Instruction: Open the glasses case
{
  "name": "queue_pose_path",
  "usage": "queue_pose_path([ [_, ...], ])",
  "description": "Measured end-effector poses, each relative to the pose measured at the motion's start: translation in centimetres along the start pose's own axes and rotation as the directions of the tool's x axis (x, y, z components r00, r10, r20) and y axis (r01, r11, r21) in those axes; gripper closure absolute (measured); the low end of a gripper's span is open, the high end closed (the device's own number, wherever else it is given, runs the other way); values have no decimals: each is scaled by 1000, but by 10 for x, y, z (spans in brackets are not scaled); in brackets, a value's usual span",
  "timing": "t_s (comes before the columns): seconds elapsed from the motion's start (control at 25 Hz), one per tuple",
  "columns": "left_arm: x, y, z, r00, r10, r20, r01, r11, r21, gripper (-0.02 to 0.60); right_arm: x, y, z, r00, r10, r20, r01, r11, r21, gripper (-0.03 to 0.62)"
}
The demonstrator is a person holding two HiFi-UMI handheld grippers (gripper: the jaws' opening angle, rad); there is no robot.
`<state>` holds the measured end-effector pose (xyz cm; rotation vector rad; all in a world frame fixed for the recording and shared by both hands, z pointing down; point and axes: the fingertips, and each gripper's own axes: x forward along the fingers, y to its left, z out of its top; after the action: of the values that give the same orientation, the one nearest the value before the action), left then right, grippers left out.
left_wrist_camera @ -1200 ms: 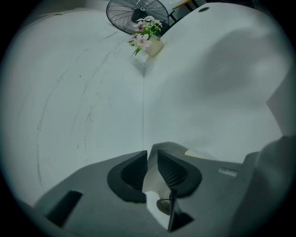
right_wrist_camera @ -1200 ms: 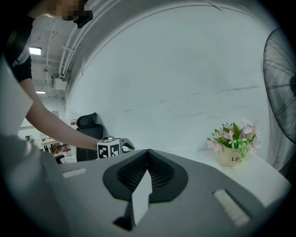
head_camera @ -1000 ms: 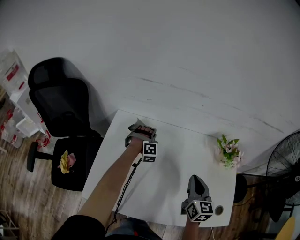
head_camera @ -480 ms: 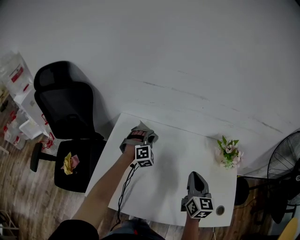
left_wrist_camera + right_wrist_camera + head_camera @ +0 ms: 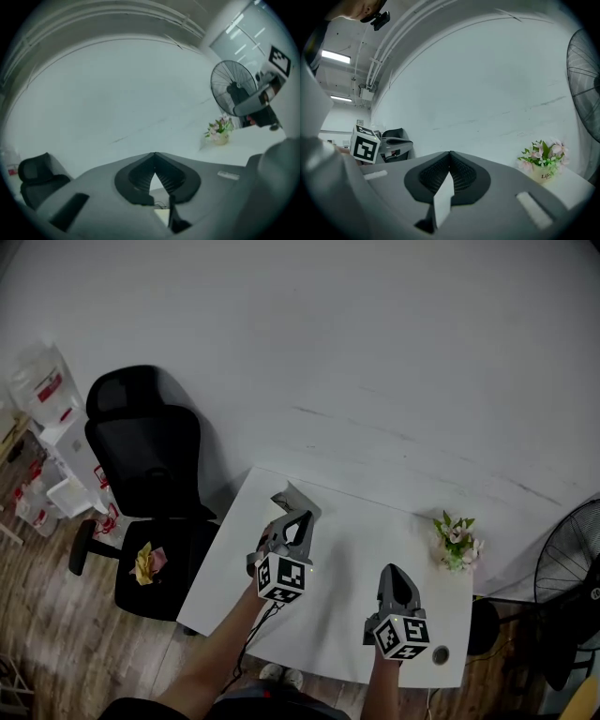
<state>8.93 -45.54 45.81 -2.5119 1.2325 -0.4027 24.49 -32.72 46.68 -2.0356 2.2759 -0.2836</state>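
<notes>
Glasses case appears in no view, so which way it lies from either claw cannot be told. The white tabletop (image 5: pixel 347 554) shows only a flower pot (image 5: pixel 457 545) at its far right corner and a small round object (image 5: pixel 439 655) at its near right corner. The left gripper (image 5: pixel 292 491) and right gripper (image 5: pixel 392 570) hang above it, jaws pressed together and empty.

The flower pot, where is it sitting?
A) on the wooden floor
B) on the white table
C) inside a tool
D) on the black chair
B: the flower pot stands on the white table, near its far right corner, and neither tool is touching it.
</notes>
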Motion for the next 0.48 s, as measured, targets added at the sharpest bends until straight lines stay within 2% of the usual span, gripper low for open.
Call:
queue_pose_path([
  [0.16,-32,-3,25,996,21,89,-5,986,-169,574,-12,0,10,1000,-5,30,5,1000,0,586],
  [0.32,-57,-7,36,989,54,140,-19,970,-240,574,-22,-1,19,998,-13,59,14,1000,-13,586],
  [0.48,-70,-15,36,989,42,145,1,959,-284,574,-27,-1,26,996,-23,85,25,999,-21,586],
])
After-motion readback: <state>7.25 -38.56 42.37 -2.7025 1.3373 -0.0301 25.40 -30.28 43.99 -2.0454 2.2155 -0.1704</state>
